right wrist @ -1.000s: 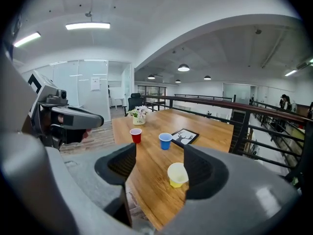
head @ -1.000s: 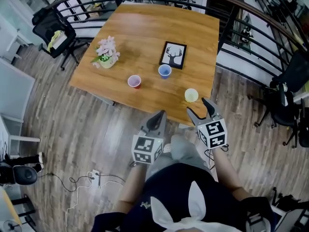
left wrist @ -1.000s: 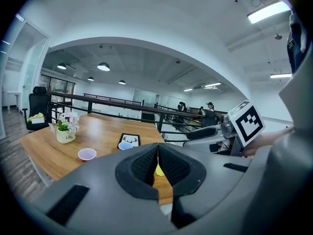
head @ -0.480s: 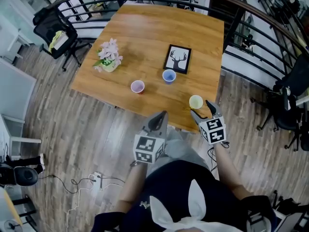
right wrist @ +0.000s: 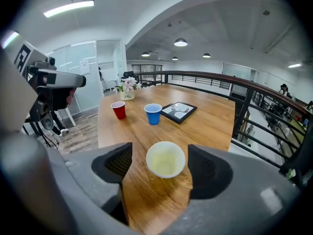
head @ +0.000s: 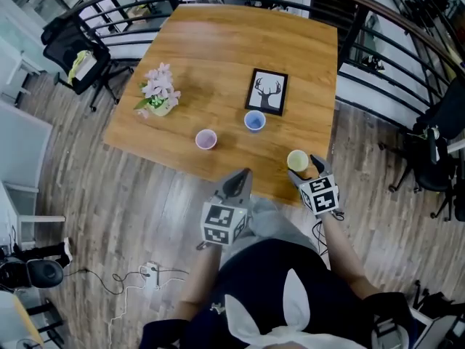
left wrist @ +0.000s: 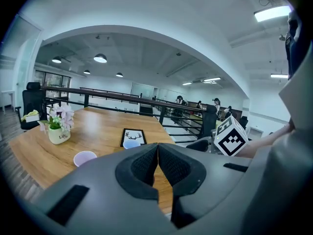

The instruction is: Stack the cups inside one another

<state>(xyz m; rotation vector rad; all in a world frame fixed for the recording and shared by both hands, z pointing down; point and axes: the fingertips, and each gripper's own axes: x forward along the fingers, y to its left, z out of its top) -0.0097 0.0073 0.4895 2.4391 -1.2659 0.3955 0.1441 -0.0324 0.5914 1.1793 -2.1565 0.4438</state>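
Three cups stand on the wooden table [head: 218, 57]: a yellow cup [head: 297, 160] near the front right edge, a blue cup [head: 254, 121] in front of a picture frame, and a red cup [head: 205, 139] to the left. My right gripper [head: 304, 167] is low at the table's edge and its jaws are opening. The yellow cup [right wrist: 166, 159] stands upright between them, with a gap to each pad. My left gripper [head: 238, 180] hangs shut and empty in front of the table edge, its jaws [left wrist: 158, 163] pressed together. The red cup [left wrist: 84, 157] lies ahead of it to the left.
A framed deer picture [head: 267, 91] lies behind the blue cup. A small pot of pink flowers [head: 158, 102] stands at the table's left. A black railing [head: 378, 42] runs past the table's right side. Office chairs [head: 73, 46] stand around on the wood floor.
My right gripper has dropped and moved forward, so its jaws now flank the yellow cup, and they stand wider. My left gripper has crept toward the table edge, still shut.
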